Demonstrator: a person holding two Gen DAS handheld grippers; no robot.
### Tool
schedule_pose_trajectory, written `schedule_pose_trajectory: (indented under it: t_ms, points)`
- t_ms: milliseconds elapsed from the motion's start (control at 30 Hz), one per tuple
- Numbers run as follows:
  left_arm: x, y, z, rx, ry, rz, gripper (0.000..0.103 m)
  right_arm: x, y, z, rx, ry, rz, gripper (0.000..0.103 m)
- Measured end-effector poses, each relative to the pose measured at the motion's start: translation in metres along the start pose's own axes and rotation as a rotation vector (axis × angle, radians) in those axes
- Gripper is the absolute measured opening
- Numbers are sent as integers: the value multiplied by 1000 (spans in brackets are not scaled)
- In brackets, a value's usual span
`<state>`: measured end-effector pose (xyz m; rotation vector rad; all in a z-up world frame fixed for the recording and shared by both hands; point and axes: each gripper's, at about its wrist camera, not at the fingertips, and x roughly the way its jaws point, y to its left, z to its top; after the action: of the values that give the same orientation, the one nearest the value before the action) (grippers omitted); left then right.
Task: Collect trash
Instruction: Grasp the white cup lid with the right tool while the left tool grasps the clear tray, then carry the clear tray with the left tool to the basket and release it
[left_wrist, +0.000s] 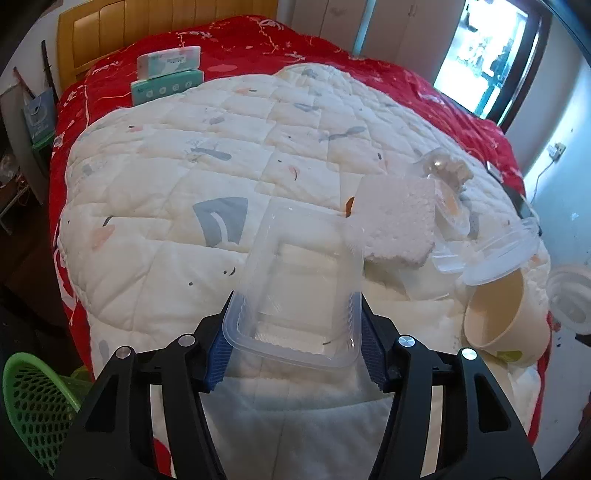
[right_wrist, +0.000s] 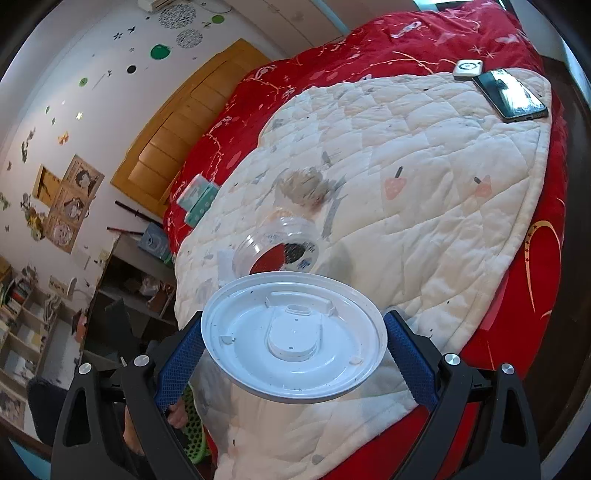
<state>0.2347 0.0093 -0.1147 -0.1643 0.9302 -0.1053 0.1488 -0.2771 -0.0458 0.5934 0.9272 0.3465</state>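
currently a clear plastic food container (left_wrist: 295, 295) is pinched by the left claw (left_wrist: 295, 354), its blue ribbed pads (left_wrist: 218, 350) pressed against the container's two long sides; the container is held above the foot of the bed, open side facing the camera. a white plastic cup lid (right_wrist: 293, 339) is pinched by the right claw (right_wrist: 293, 354), blue pads (right_wrist: 410, 358) set against opposite edges of the rim, underside w/ the sip-hole moulding turned to the camera.

more trash is seen on the white quilted blanket (left_wrist: 184, 184), which is spread over a red bedcover (left_wrist: 258, 40). in the left wrist view a white styrofoam block (left_wrist: 395, 218) lies just beyond the container, w/ a clear plastic cup (left_wrist: 498, 254) on its side to the right, a beige paper cup (left_wrist: 495, 314) tipped below it and a crumpled clear wrapper (left_wrist: 443, 166) behind. in the right wrist view a clear tub w/ a red & black label (right_wrist: 280, 247) lies on its side just past the lid.

a green mesh basket (left_wrist: 33, 402) is seen at lower left of the left view, beside the bed. two tissue packs (left_wrist: 168, 75) are stacked near the wooden headboard (left_wrist: 147, 26). a phone (right_wrist: 511, 94) & a small white device (right_wrist: 468, 69) rest at the blanket's far corner.
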Motion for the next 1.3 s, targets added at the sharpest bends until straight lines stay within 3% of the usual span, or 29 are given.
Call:
schedule_pose_trajectory:
  t_ms: [433, 933, 1300]
  points:
    - [-70, 25, -34, -74, -63, -32, 57, -4, 51, -28, -150, 26, 42, 91]
    - [-154, 114, -109, -225, -83, 124, 57, 32, 131, -72, -296, 150, 168, 91]
    - [-161, 182, -159, -366, 21, 231, 57, 60, 182, -101, -387, 236, 228, 91]
